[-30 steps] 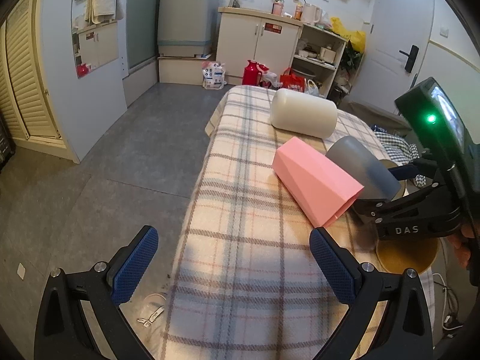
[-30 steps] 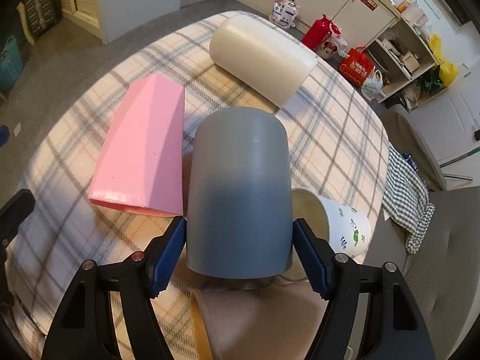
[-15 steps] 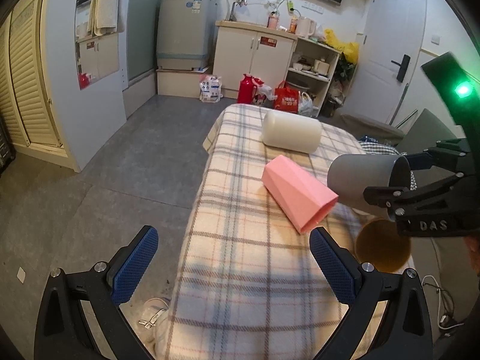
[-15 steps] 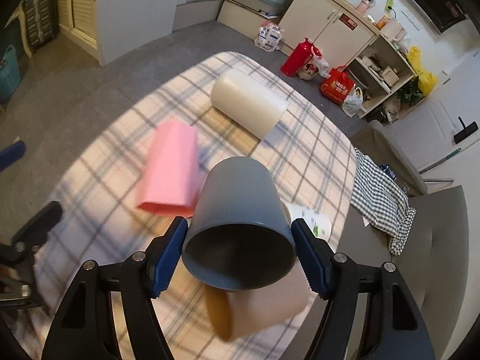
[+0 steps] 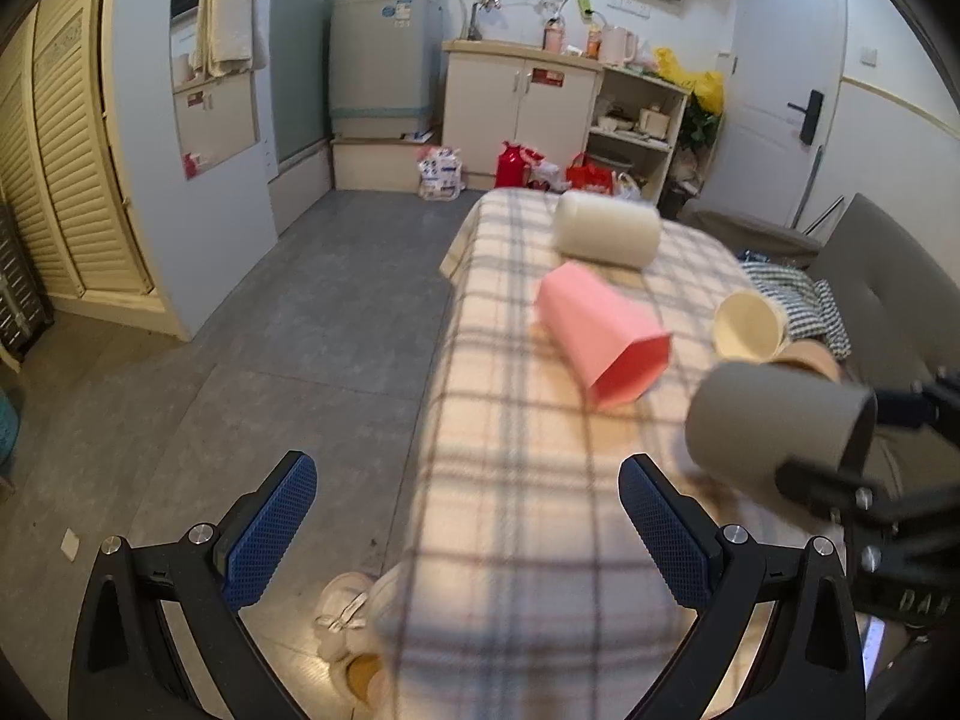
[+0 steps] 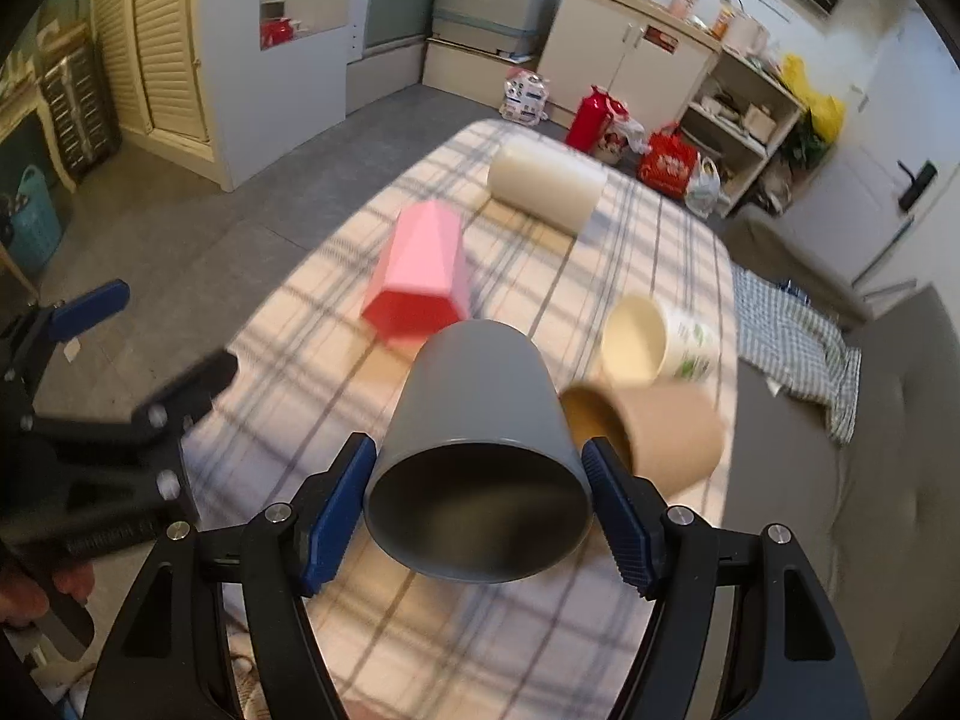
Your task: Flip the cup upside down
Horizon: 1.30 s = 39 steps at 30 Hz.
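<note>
My right gripper (image 6: 480,498) is shut on a grey cup (image 6: 480,420) and holds it in the air above the plaid-covered table (image 6: 336,324). The cup's open mouth faces the camera and its base points away. In the left wrist view the grey cup (image 5: 774,420) hangs at the right, mouth to the right, held by the right gripper (image 5: 864,450). My left gripper (image 5: 462,534) is open and empty over the table's near left edge.
A pink faceted cup (image 6: 420,270), a cream cylinder cup (image 6: 546,186), a white printed cup (image 6: 654,342) and a tan cup (image 6: 654,438) lie on their sides on the table. A checked cloth (image 6: 798,348) lies on the grey sofa at the right.
The right gripper has lifted the grey cup off the table and tipped it, so its mouth now faces the camera. The left gripper has drawn back from the table.
</note>
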Available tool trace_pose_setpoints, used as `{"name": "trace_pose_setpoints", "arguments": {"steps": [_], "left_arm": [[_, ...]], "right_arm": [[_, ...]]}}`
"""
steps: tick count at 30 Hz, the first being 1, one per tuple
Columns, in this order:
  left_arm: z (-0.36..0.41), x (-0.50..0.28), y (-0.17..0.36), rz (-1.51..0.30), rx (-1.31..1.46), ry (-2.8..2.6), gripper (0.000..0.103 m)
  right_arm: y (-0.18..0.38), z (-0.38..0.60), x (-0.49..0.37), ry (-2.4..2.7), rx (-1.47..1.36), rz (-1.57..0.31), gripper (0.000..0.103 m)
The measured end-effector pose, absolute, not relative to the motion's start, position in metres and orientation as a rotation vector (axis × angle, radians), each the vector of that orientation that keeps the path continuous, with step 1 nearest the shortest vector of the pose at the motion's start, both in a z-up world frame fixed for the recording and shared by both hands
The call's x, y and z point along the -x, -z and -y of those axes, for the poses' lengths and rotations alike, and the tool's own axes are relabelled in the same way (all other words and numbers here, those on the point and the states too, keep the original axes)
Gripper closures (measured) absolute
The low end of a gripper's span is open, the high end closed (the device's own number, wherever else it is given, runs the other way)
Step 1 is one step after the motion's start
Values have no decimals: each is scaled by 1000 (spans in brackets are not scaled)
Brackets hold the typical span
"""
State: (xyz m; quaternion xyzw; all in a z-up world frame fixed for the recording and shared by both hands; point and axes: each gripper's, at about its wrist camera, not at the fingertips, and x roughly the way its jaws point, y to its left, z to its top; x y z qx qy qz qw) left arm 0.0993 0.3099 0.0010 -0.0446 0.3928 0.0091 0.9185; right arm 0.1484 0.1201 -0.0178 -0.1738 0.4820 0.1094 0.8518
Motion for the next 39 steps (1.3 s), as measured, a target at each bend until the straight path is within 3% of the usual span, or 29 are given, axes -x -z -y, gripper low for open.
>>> {"name": "trace_pose_setpoints", "arguments": {"steps": [9,16,24,39], "left_arm": [[-315,-83,8,-856,119,-26,0],[-306,-75,4,-889,115,-26,0],[-287,-71,-14,-902,80,-32,0],[-197,-86,-41,-1002,5,59,0]], "right_arm": [[62,-98,-113,-207,242,-1120,32],[66,-92,-108,-196,182,-1121,32],[51,-69,-106,-212,56,-1071,31],[17,22,-101,-94,12,-978,21]]}}
